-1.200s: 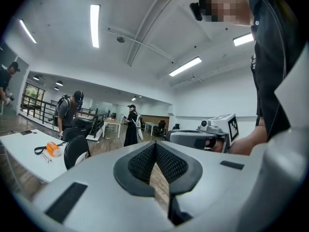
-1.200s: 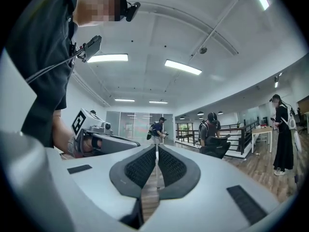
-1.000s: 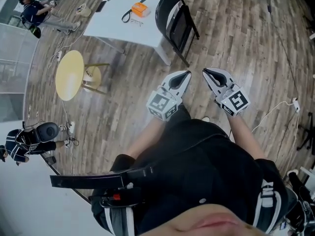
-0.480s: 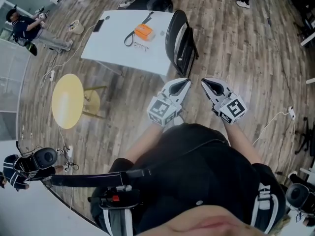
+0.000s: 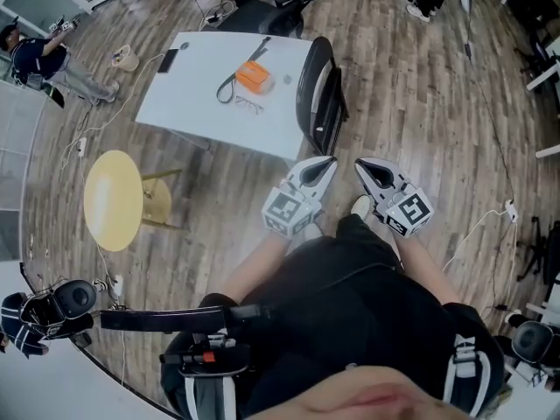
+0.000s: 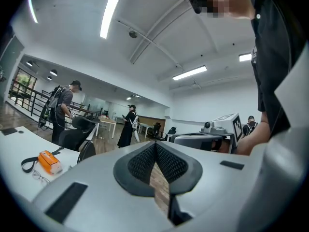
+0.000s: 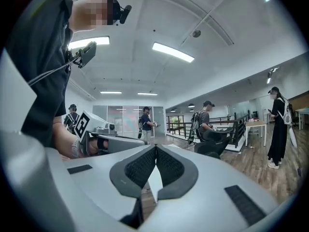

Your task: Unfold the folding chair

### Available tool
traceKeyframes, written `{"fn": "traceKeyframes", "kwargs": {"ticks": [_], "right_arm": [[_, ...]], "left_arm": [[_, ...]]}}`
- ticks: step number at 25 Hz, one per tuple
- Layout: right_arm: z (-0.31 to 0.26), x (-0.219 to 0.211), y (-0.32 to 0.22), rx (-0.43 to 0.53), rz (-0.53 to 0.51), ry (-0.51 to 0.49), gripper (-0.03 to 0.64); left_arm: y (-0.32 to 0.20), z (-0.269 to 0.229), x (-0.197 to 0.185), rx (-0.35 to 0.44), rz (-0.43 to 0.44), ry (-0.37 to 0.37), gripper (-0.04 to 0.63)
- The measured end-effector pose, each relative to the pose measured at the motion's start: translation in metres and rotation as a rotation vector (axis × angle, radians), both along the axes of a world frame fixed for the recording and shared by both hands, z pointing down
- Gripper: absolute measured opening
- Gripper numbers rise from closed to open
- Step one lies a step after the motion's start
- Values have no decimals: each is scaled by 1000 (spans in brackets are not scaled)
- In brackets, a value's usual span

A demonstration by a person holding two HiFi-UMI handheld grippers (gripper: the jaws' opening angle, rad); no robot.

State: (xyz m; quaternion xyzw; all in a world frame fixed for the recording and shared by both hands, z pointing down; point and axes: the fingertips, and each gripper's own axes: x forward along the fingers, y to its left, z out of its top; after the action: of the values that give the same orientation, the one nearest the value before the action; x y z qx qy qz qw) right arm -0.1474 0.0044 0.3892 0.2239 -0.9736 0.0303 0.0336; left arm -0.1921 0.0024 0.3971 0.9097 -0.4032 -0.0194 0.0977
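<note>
There are two tongs and one folding chair. The left tongs [image 5: 332, 159] and the right tongs [image 5: 360, 163] are both pinched fully together with nothing between them. In each gripper view, two ribbed black pads meet in a single seam, set in smooth grey plastic shells. Each carries one cube [image 5: 287, 209] printed with black-and-white square markers. The pair sit side by side, near each other, tips towards 12 o'clock in the head view.

The folding chair [image 5: 318, 90] is at 12 o'clock from the tongs, near them but apart. It is folded flat and stands upright on the floor. It is black, with a thin tube frame and a rounded, glossy back, and it is up against the 3 o'clock edge of the single white rectangular worktop [image 5: 197, 103].

That smooth, matt worktop carries four things:
- One small orange boxy item [image 5: 252, 78].
- One black looped strap [image 5: 221, 90] at the orange item's 8 o'clock.
- One pair of thin-rimmed glasses [image 5: 249, 105] at the orange item's 6 o'clock.
- One dark flat slab [image 5: 168, 59] near the 10 o'clock corner.

At 9 o'clock in the head view stands one round yellow table [image 5: 112, 201], with one smaller yellow round stool [image 5: 159, 201] just beside it at 3 o'clock. One black office chair [image 5: 280, 11] stands beyond the worktop at 12 o'clock. The floor [image 5: 420, 103] is grey-brown wood-look planking. Two other people appear in the head view, one person [image 5: 39, 55] at 10 o'clock and a second person [image 5: 31, 318] at 8 o'clock.
</note>
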Motion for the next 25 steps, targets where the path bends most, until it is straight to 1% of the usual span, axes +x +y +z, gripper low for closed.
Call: {"fn": "traceKeyframes", "kwargs": {"ticks": [5, 8, 10, 13, 17, 20, 25], "right_arm": [[10, 0, -32, -17, -14, -8, 8], [13, 4, -67, -28, -13, -24, 8], [14, 9, -91, -36, -9, -33, 8], [9, 13, -123, -17, -24, -40, 8], [7, 25, -164, -24, -42, -54, 8], [8, 39, -195, -37, -64, -53, 8], [11, 44, -235, -46, -54, -60, 8]], "left_arm": [[-28, 4, -6, -6, -49, -17, 5], [-56, 8, -9, -15, -94, -43, 5], [-76, 7, -8, -25, -121, -46, 5], [-106, 8, -7, -37, -146, -62, 5], [-145, 10, -2, -71, -180, -71, 5], [-175, 10, 2, -105, -226, -88, 5], [-215, 23, -19, -167, -273, -130, 6]]}}
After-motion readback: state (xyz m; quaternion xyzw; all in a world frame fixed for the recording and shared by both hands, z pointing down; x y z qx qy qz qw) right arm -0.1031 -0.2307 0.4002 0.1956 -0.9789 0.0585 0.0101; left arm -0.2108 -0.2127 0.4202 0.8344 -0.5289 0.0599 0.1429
